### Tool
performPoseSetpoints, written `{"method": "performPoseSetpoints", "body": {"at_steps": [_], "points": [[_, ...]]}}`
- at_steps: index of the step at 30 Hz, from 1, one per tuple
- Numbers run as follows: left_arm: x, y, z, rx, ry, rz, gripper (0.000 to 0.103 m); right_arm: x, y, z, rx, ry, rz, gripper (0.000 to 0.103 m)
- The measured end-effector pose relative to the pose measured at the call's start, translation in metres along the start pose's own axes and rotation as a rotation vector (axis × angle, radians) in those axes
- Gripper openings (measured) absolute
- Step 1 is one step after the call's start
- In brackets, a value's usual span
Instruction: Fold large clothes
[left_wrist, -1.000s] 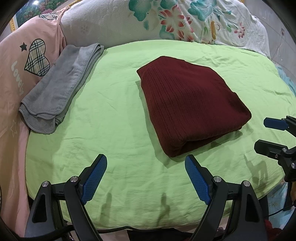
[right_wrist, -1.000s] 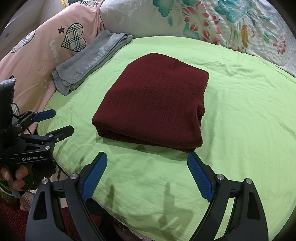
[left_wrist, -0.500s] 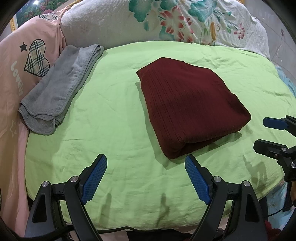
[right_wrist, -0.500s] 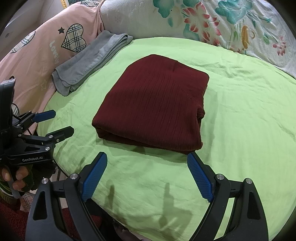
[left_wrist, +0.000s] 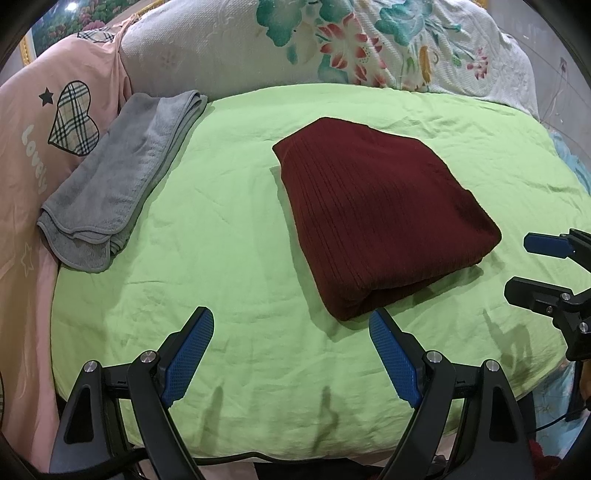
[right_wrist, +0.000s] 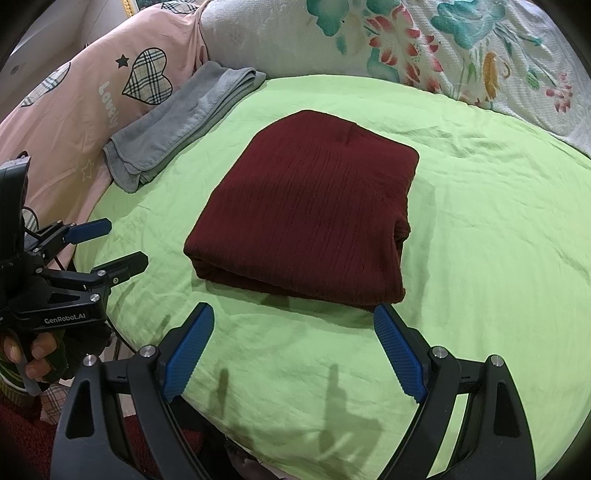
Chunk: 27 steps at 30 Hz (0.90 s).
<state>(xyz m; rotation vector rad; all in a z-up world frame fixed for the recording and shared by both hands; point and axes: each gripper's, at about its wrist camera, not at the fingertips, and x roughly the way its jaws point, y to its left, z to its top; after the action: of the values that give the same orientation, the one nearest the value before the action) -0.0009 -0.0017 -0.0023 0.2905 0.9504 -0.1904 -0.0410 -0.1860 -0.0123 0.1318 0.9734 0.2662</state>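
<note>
Apparently the maroon garment (left_wrist: 376, 218) lies fully folded (a neat rectangle); left gripper (left_wrist: 291, 354) and right gripper (right_wrist: 293, 354) hang apart, empty.

both grippers hang tilted downward, side by side and apart. the left gripper (left_wrist: 291, 350) has its jaws spread wide with nothing between the blue pads (left_wrist: 188, 354). the right gripper (right_wrist: 295, 354) is the same, wide and empty. a hand (right_wrist: 33, 354) wraps the left gripper's handle from below, fingers curled round it.
</note>
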Motion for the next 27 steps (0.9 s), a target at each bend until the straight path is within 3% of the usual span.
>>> {"method": "performPoseSetpoints", "body": {"at_steps": [27], "points": [[0.009,0.0,0.006,0.003,0.0,0.012,0.087,0.007,-0.002,0.013,0.003,0.0,0.002,0.088]]}}
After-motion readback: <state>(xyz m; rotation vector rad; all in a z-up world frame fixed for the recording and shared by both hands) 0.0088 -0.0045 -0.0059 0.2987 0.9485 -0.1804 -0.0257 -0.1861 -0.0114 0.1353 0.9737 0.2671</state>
